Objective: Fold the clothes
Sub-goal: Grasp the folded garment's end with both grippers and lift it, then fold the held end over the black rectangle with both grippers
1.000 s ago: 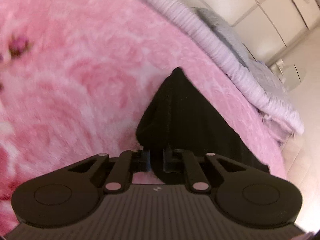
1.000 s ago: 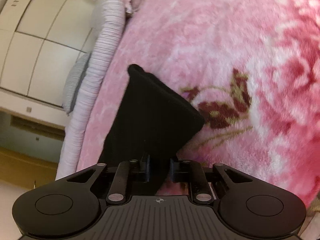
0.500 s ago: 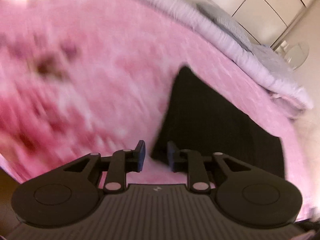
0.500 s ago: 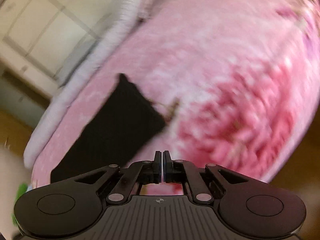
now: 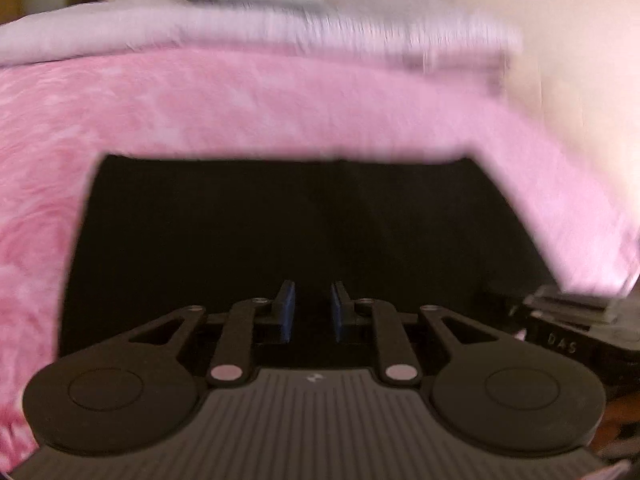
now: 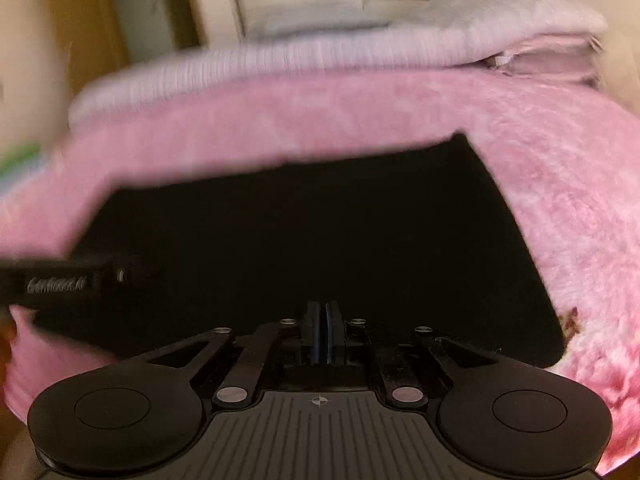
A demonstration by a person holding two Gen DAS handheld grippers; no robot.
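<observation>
One black garment, one pink blanket, two tools.

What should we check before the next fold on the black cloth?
1. black cloth lies flat on the pink blanket: ok.
2. Far edge looks straight: ok.
3. left gripper empty, fingers closing with a gap left: ok.
4. right gripper shut, nothing between its fingers: not ok for grabbing.
5. Layers lined up underneath: cannot tell.
</observation>
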